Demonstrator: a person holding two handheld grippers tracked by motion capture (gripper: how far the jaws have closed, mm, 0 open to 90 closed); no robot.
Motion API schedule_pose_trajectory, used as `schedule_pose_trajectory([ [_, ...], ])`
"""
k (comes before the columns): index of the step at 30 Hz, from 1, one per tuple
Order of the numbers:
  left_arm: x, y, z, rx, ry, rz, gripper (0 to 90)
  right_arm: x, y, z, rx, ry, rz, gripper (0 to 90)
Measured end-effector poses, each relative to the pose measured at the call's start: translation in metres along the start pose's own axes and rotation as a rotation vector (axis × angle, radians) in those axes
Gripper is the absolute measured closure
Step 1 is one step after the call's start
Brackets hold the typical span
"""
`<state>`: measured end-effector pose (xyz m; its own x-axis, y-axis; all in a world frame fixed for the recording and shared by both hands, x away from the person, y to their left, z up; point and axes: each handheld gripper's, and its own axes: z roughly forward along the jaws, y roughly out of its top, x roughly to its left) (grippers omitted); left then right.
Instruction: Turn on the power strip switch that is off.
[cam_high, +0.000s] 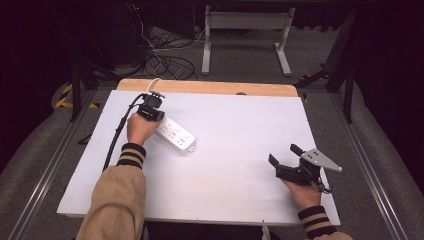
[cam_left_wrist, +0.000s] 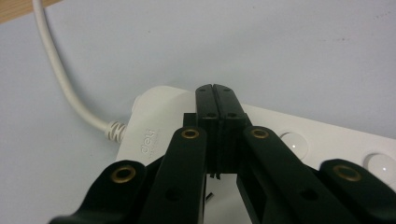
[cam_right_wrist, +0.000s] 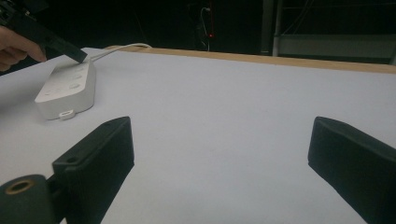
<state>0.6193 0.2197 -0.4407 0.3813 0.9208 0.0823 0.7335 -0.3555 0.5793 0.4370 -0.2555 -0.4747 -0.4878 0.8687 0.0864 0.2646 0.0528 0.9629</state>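
Note:
A white power strip (cam_high: 176, 136) lies slanted on the white table top (cam_high: 230, 150), left of centre, and its white cable (cam_high: 151, 84) runs off the far edge. My left gripper (cam_high: 160, 119) is shut, its tips pressed together right over the cable end of the strip (cam_left_wrist: 154, 116), touching or nearly touching it. Its closed tips (cam_left_wrist: 215, 93) hold nothing, and the cable (cam_left_wrist: 56, 79) curves away at the left. My right gripper (cam_high: 283, 154) rests open near the front right with nothing between its jaws. From the right gripper (cam_right_wrist: 219, 140) the strip (cam_right_wrist: 67, 86) lies far left.
A wooden table edge (cam_high: 210, 87) runs along the far side. Beyond it the floor holds tangled cables (cam_high: 165, 62) and a white metal frame (cam_high: 245, 30). The white board spreads bare between the strip and my right gripper.

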Motion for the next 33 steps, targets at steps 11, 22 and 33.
schedule_pose_trajectory([
  [11, -0.007, 0.000, 0.002, -0.016, -0.004, 0.000, 90.0, 0.000, 0.001, 0.000, 0.008, -0.004, 0.007, 7.4],
  [22, -0.003, -0.005, 0.001, -0.053, -0.026, 0.005, 90.0, -0.001, 0.000, -0.003, 0.012, -0.018, 0.008, 7.4],
  [33, 0.003, -0.011, -0.001, -0.066, -0.002, 0.014, 90.0, -0.001, -0.001, -0.003, 0.015, -0.024, 0.009, 7.6],
])
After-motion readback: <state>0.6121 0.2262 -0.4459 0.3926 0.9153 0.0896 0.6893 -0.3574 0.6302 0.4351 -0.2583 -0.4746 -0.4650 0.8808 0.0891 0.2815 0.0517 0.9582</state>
